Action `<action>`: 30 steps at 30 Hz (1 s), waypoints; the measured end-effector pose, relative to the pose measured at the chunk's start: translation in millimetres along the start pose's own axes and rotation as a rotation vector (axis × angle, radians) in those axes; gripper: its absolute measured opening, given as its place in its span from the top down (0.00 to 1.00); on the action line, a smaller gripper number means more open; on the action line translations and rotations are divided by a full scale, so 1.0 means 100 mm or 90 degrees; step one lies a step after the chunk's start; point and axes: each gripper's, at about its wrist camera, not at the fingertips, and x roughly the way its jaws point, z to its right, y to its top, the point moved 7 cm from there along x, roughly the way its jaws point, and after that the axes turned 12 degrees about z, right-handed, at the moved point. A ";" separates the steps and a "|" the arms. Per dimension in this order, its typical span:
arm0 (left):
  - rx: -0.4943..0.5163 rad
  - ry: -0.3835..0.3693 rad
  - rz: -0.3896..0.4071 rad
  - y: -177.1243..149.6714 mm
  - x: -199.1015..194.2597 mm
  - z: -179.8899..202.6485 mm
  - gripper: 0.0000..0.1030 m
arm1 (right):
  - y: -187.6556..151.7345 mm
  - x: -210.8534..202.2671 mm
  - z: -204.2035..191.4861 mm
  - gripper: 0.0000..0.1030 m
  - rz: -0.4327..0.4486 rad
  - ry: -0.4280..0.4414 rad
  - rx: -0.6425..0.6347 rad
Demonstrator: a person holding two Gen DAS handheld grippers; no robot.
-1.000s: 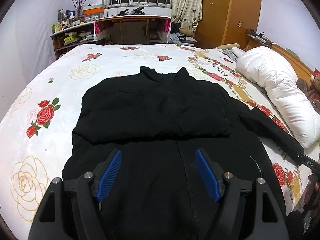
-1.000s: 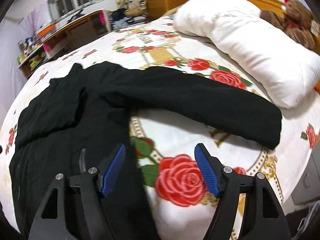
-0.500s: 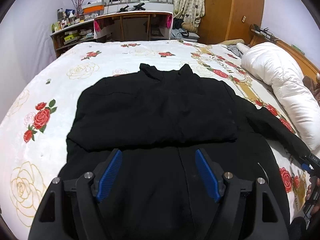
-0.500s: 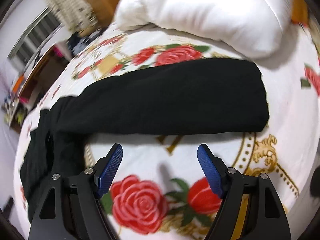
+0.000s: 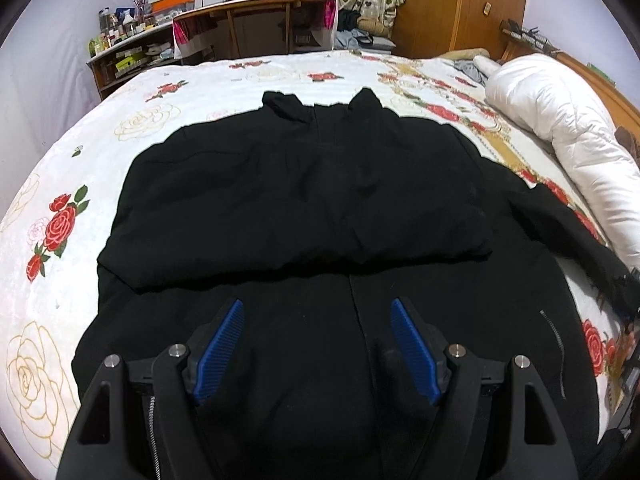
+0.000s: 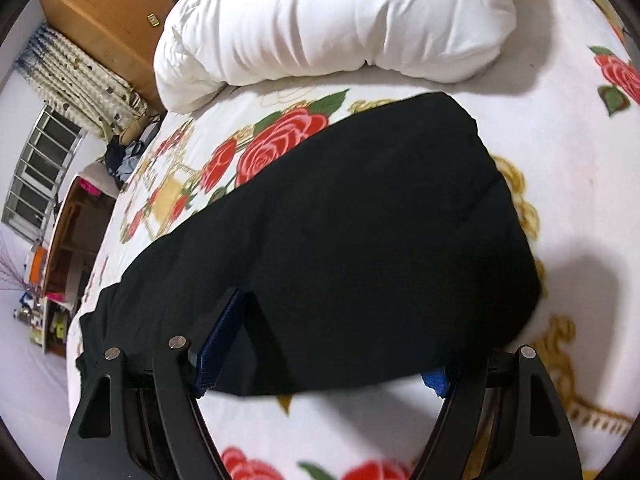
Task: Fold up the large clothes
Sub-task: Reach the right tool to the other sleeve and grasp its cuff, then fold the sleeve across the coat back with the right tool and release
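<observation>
Black jacket (image 5: 304, 208) lies flat on the flowered bedspread (image 5: 100, 152), collar toward the desk (image 5: 256, 20), hem nearest the camera. One sleeve is already folded across the chest, so the next sleeve is probably the step in hand.

Left gripper (image 5: 318, 344) hangs over the lower front of the jacket near the zip line. Jaws apart, nothing between them. Likely parked there to pin or take the hem once the sleeve is dealt with.

Right gripper (image 6: 320, 344) is over the other sleeve (image 6: 352, 232), which stretches out from the jacket toward the white duvet (image 6: 328, 20). Its jaws have just been opening and stand wide, straddling the sleeve near the cuff end; one pad is partly hidden behind the cloth. No pinch visible yet, so I read it as not gripping.

Jacket looks thick and padded, matte black, few creases. Cuff end is squared off. The sleeve will probably sag if lifted from one point only.
</observation>
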 end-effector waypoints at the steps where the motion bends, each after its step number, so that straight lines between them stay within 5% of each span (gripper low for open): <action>1: 0.001 0.003 -0.003 -0.01 0.02 0.00 0.26 | 0.03 0.03 0.00 0.25 0.002 -0.007 -0.003; 6: -0.010 0.009 -0.005 -0.03 0.05 -0.04 0.26 | 0.14 0.14 -0.02 0.26 -0.020 -0.031 0.015; 7: -0.014 0.008 -0.006 -0.04 0.05 -0.05 0.26 | 0.16 0.14 -0.04 0.31 -0.019 -0.032 0.012; 9: -0.021 0.008 -0.009 -0.06 0.04 -0.07 0.26 | 0.20 0.12 -0.08 0.69 -0.013 -0.033 0.001; 11: -0.025 0.010 -0.009 -0.09 0.01 -0.11 0.26 | 0.25 0.06 -0.16 0.74 -0.002 -0.025 -0.011; 19: -0.057 0.016 -0.007 -0.17 -0.16 -0.33 0.26 | 0.60 -0.54 -0.91 0.76 0.072 0.073 -0.078; 25: -0.090 0.018 0.022 -0.04 -0.31 -0.58 0.26 | 0.76 -1.17 -1.92 0.76 0.130 0.179 -0.167; 30: -0.115 0.020 0.048 0.10 -0.40 -0.80 0.26 | 0.56 -1.54 -2.82 0.76 0.142 0.264 -0.256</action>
